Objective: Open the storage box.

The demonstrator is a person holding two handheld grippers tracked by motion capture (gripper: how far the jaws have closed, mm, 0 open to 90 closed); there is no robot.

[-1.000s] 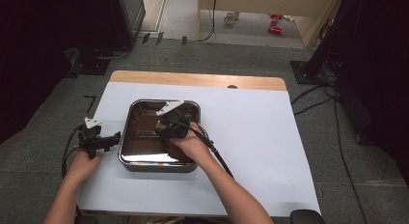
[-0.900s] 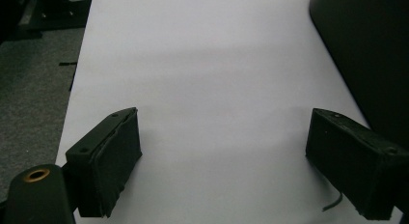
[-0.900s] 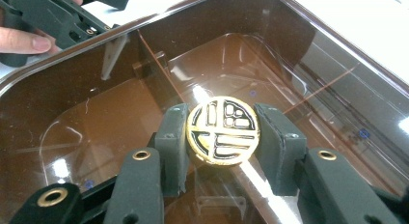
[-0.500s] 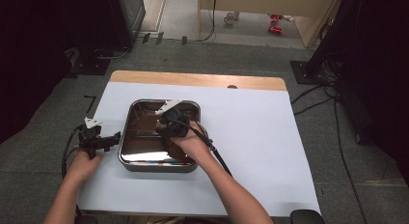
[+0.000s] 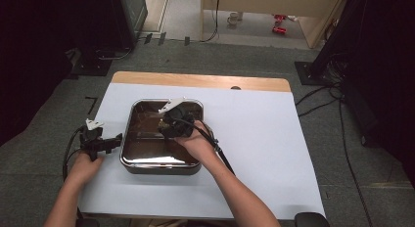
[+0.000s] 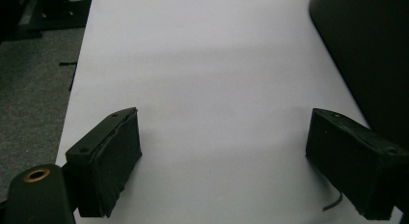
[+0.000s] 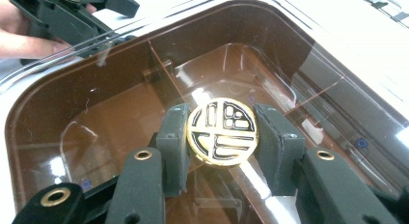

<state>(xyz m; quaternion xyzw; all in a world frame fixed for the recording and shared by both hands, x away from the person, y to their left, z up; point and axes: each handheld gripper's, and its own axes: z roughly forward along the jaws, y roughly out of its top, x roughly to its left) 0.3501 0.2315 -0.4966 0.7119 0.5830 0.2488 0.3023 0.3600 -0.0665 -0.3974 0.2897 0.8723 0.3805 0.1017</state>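
Observation:
A round gold-and-black emblem knob sits in the middle of a clear brown lid that covers a rounded square box. My right gripper has both pads pressed against the knob's sides, so it is shut on it; from above that gripper is over the box's middle. To the left of the box, my left gripper rests low on the white sheet. In its own view the left gripper is wide open with only white surface between its pads.
The white sheet covers most of the wooden table, with bare room to the right of the box. The box's dark edge lies close to the left gripper. Cables trail back from both grippers toward the person.

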